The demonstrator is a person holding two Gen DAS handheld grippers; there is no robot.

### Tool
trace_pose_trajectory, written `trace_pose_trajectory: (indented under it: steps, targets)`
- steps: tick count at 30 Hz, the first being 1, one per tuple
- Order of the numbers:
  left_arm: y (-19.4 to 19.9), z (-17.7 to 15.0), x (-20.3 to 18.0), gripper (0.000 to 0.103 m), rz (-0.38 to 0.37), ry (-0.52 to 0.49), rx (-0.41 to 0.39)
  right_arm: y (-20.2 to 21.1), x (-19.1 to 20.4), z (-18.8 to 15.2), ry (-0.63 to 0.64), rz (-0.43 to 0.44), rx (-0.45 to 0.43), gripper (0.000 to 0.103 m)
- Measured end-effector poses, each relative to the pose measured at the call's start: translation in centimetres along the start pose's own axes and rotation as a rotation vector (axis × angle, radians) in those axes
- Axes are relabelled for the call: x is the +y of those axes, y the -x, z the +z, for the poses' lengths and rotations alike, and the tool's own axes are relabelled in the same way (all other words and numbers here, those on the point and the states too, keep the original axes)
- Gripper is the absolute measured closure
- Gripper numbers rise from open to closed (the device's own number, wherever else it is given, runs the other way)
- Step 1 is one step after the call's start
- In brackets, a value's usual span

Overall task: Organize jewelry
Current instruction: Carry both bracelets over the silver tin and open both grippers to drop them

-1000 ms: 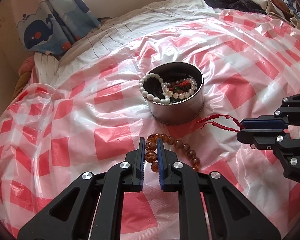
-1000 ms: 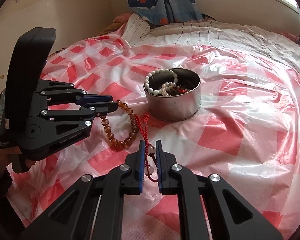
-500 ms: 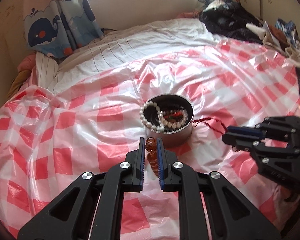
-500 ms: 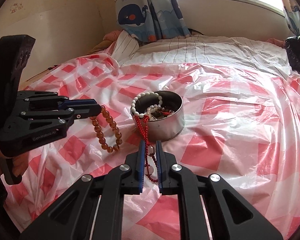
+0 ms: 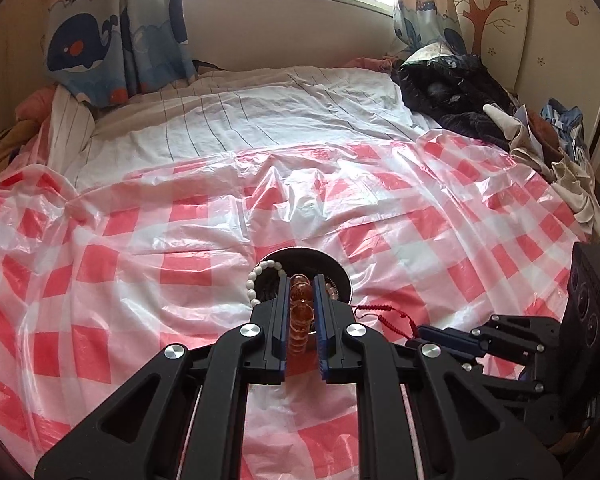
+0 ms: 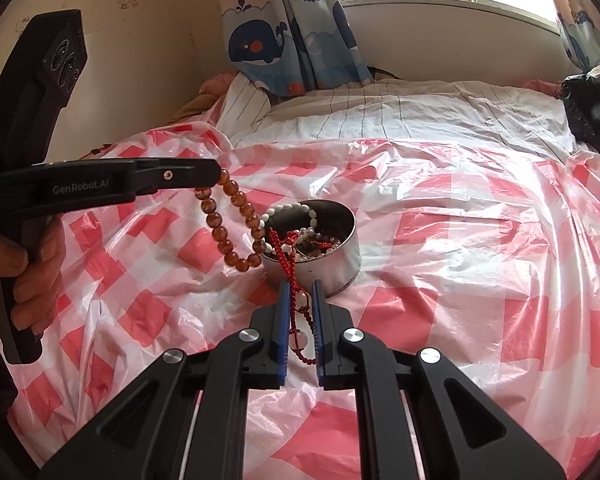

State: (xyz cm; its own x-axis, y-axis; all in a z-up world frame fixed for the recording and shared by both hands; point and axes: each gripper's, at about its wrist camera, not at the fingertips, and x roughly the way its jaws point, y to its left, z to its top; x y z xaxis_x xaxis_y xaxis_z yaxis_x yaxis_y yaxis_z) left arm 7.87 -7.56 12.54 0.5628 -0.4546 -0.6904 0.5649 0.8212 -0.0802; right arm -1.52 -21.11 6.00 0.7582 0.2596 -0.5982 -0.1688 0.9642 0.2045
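Both bracelets have left the checked plastic sheet (image 6: 460, 240) on the bed since a second ago and now hang in the air. In the left gripper (image 5: 303, 312) the fingers are clenched on the amber bead bracelet (image 6: 232, 224), whose loop dangles just beside the round metal tin (image 6: 324, 256). On the right gripper (image 6: 300, 316) the fingers pinch the red cord bracelet (image 6: 286, 256), its upper end trailing at the tin's rim (whether it rests inside I cannot tell). A white bead bracelet (image 6: 288, 210) already drapes over that rim, so two drops into the tin likely remain.
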Motion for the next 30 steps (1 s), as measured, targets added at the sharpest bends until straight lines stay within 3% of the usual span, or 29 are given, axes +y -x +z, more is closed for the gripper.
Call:
trace_pose_trajectory:
  steps: [10, 15, 19, 24, 25, 26, 27, 30]
  targets:
    - [-2.6, 2.2, -0.5, 0.093, -0.054, 0.036, -0.003, -0.2, -0.6, 0.3, -0.022, -0.019, -0.01, 0.092]
    - [-6.2, 1.5, 2.3, 0.092, 0.0, 0.124, 0.069, -1.7, -1.0, 2.0, -0.03, -0.029, -0.024, 0.092]
    - [-6.9, 0.6, 5.1, 0.092, -0.004, 0.231, 0.071, -3.2, -0.8, 2.8, -0.011, -0.035, -0.011, 0.092]
    - [-7.2, 0.2, 6.4, 0.092, -0.031, 0.285, 0.069, -6.4, 0.2, 4.4, 0.033, -0.034, 0.032, 0.092]
    - [-7.3, 0.1, 6.3, 0.092, -0.03, 0.283, 0.072, -7.2, 0.4, 4.5, 0.049, -0.046, 0.061, 0.091]
    - [-7.3, 0.1, 6.2, 0.092, -0.032, 0.281, 0.074, -8.1, 0.5, 4.5, 0.063, -0.066, 0.095, 0.077]
    - [-7.3, 0.0, 6.1, 0.092, -0.033, 0.278, 0.076, -8.6, 0.4, 4.2, 0.066, -0.083, 0.114, 0.072]
    - [-6.7, -0.5, 5.2, 0.084, -0.003, 0.247, 0.081, -7.5, 0.0, 3.9, 0.048, -0.087, 0.08, 0.069]
